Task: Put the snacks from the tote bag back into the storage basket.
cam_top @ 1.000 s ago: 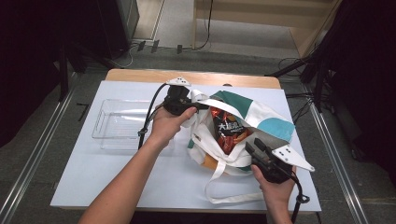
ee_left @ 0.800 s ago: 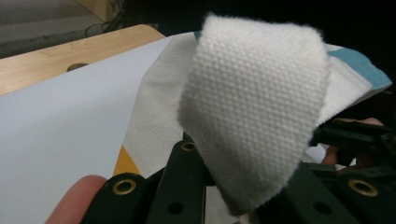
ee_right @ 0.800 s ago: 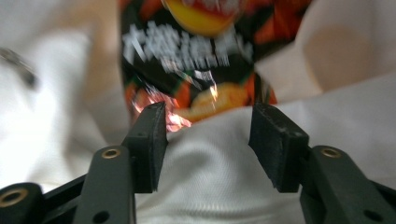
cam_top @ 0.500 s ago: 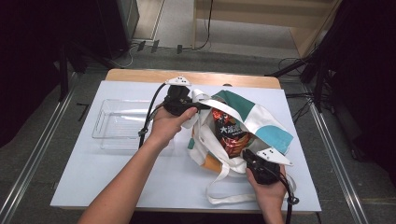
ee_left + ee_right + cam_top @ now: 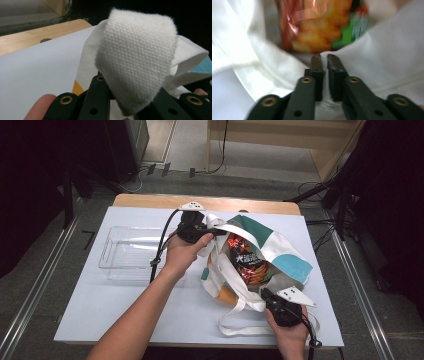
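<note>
Left claw [image 5: 212, 232] — forearm stretched forward — pinches the strap [image 5: 136, 62] at the bag's [image 5: 280, 252] far rim. Right claw [image 5: 324, 60], low at the near rim, has just been closing — it pinches the cloth.

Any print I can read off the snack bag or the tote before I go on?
Snack bag inside the tote bag: white lettering on the dark top part in the high view, too small to read.
Snack bag in the right gripper view: pale lettering on the green patch, too blurred to read.
Tote bag: colour patches, no words visible.
Clear tray: no label visible.

One bag [image 5: 280, 255] — one tray [image 5: 127, 252].
</note>
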Available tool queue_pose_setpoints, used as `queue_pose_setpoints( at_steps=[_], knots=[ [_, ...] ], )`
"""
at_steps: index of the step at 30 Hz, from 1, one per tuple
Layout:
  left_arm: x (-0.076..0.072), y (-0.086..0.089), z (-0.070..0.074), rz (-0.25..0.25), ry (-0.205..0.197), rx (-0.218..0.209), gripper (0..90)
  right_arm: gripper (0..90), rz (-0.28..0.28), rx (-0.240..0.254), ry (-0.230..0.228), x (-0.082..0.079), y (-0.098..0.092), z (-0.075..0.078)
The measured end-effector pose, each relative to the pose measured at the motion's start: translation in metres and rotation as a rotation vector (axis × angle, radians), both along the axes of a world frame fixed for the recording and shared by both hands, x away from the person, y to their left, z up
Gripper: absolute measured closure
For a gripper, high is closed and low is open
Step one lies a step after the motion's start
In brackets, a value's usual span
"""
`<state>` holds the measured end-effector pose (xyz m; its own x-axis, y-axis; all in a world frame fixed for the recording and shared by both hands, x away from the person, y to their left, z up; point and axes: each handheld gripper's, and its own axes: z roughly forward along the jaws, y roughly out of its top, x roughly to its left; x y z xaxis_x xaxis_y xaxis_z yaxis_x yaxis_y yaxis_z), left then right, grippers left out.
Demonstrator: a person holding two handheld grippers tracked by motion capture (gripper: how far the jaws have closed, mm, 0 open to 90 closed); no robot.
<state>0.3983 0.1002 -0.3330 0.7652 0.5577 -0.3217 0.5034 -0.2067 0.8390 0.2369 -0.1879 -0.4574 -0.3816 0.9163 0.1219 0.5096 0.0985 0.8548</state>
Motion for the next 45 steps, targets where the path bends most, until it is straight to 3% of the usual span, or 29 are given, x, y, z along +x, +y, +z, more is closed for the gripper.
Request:
queue_pose_setpoints(
  at_steps=[4,5,9,11,13,14,16,19,21,24,29,34,37,38,39,41,44,45],
  knots=[
    [-0.003,0.001,0.001,-0.020,0.004,0.003,87.0,68.9,-0.032,0.042,-0.176,-0.009,-0.002,0.027],
    [-0.002,0.002,0.000,-0.021,0.005,0.000,87.0,66.8,-0.051,0.039,-0.232,-0.012,-0.002,0.037],
    [-0.002,0.003,0.000,-0.012,0.023,-0.017,87.0,60.0,-0.106,0.009,-0.365,-0.017,-0.002,0.060],
    [-0.002,0.002,0.000,-0.008,0.025,-0.018,87.0,59.2,-0.085,0.014,-0.365,-0.015,-0.001,0.064],
    [-0.003,0.002,0.001,-0.009,0.022,-0.016,87.0,58.8,-0.046,0.043,-0.289,-0.007,0.000,0.063],
    [-0.003,0.001,0.001,-0.008,0.016,-0.014,87.0,57.5,-0.027,0.080,-0.248,-0.002,0.001,0.060],
    [-0.005,-0.001,0.001,-0.010,0.007,-0.007,86.9,56.5,-0.035,0.105,-0.221,0.003,0.003,0.056],
    [-0.007,-0.002,0.001,-0.018,0.001,0.001,87.0,57.7,-0.075,0.094,-0.238,0.006,0.007,0.056],
    [-0.010,-0.003,0.002,-0.028,-0.014,0.019,87.0,63.4,-0.087,0.095,-0.253,0.010,0.008,0.062],
    [-0.012,-0.003,0.003,-0.047,-0.024,0.030,87.0,74.0,-0.090,0.080,-0.291,0.014,0.005,0.075],
    [-0.014,-0.004,0.001,-0.080,-0.031,0.050,87.1,80.8,-0.124,0.062,-0.354,0.031,-0.004,0.098],
    [-0.018,-0.012,-0.003,-0.159,-0.057,0.097,87.3,84.8,-0.159,0.058,-0.350,0.056,-0.014,0.108],
    [-0.018,-0.015,-0.003,-0.151,-0.058,0.118,87.2,83.7,-0.152,0.050,-0.317,0.071,-0.019,0.108],
    [-0.017,-0.014,-0.003,-0.140,-0.048,0.101,87.2,81.4,-0.145,0.064,-0.303,0.073,-0.019,0.107],
    [-0.016,-0.013,-0.003,-0.137,-0.041,0.088,87.2,78.1,-0.131,0.084,-0.289,0.071,-0.019,0.107],
    [-0.015,-0.010,-0.001,-0.130,-0.039,0.068,87.2,72.0,-0.110,0.116,-0.305,0.063,-0.017,0.103],
    [-0.016,-0.010,0.002,-0.108,-0.040,0.072,87.2,72.2,-0.110,0.119,-0.372,0.038,-0.008,0.091],
    [-0.016,-0.011,0.002,-0.107,-0.041,0.073,87.2,72.6,-0.100,0.115,-0.370,0.033,-0.004,0.085]
  ],
)
